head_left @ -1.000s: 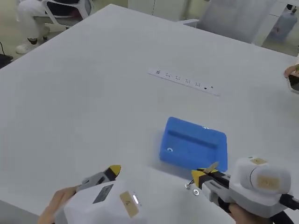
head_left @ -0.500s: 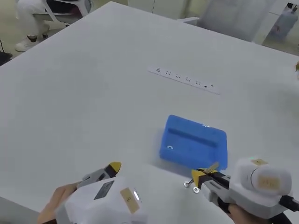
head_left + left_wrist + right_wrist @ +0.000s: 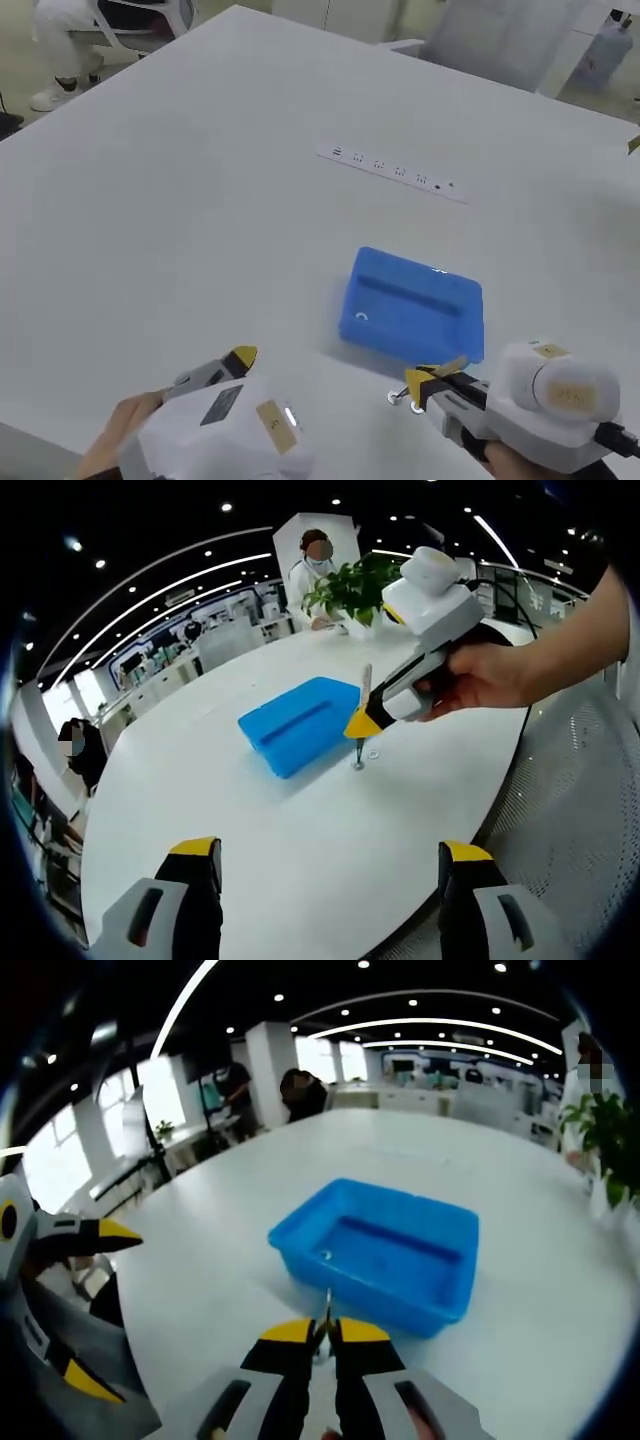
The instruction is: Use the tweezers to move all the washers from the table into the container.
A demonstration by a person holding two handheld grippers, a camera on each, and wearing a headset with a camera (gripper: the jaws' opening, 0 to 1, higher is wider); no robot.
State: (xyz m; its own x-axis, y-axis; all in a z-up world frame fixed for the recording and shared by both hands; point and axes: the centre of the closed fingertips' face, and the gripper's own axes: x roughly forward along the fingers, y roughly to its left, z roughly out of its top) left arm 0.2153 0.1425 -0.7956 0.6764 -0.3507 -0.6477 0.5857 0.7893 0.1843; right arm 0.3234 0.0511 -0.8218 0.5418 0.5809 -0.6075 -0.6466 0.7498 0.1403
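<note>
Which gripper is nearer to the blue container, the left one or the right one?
Right. The right gripper, shut on the tweezers, is just in front of the container's near wall. The left gripper, jaws open, is farther off, to its left.

Left hand-held gripper (image 3: pixel 330 850) sits low, its two yellow-tipped jaws spread wide with nothing between them. Ahead and to its right, a hand (image 3: pixel 470 675) grips the right hand-held gripper (image 3: pixel 326 1332) — nose angled downward, jaws pinched together on tweezers (image 3: pixel 327 1306).
</note>
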